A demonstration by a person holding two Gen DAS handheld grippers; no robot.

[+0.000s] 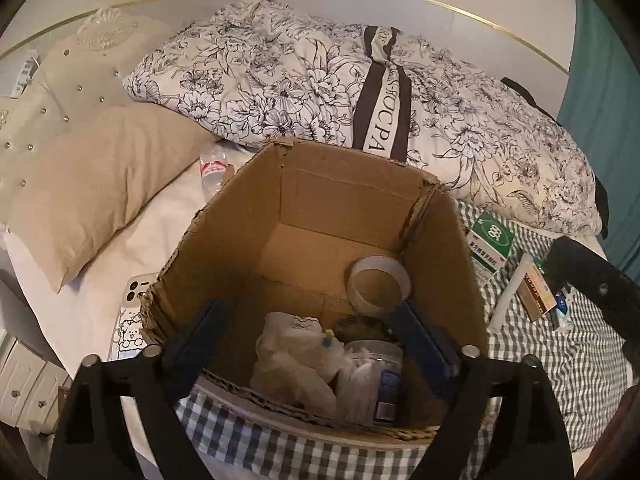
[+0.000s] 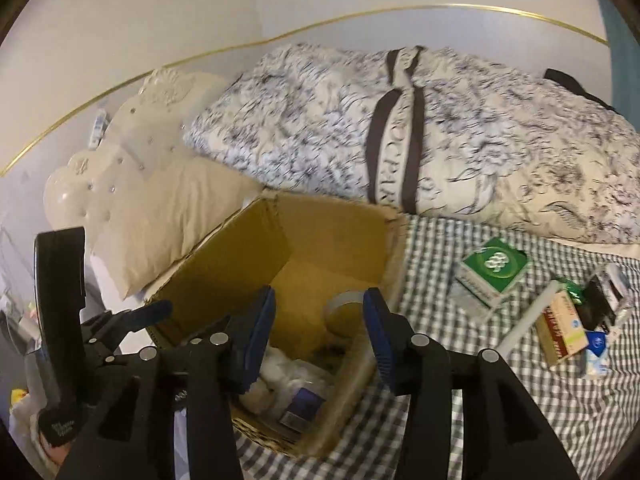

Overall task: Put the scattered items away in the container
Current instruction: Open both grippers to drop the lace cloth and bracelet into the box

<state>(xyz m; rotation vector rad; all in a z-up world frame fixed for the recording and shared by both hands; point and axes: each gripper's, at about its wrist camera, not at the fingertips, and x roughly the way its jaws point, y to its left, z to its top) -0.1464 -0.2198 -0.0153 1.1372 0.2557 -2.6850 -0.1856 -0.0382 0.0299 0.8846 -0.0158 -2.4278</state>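
Left wrist view. Left gripper: jaws wide apart over the near end of the cardboard box, nothing between the pads; a clear plastic jar with a dark blue label and a crumpled plastic bag lie directly beneath on the box floor. Tape roll: on edge in the far right corner of the box.

Outside the box:
- plastic water bottle with a red label, beside the far left corner;
- white phone case printed with cartoon bears, beside the left wall;
- green-and-white medicine carton, large "999" legible, smaller lines too small to read;
- white tube and a red-and-yellow carton, both on the checked sheet to the right.

The folded floral duvet carries a dark band with partial lettering "OCPA".

Right wrist view (blurred). Right gripper: jaws partly apart above the box's near right side, holding nothing. Green carton, white tube, red-and-yellow carton, a small blue-and-white pack and a black item of unclear kind lie well apart from the box on the sheet. Duvet band here reads "OCPAR".

Handling note, as judgement: the release appears done. Both grippers would best lift straight clear of the rim before swinging out; the right suits the cartons, taken across their narrow faces.
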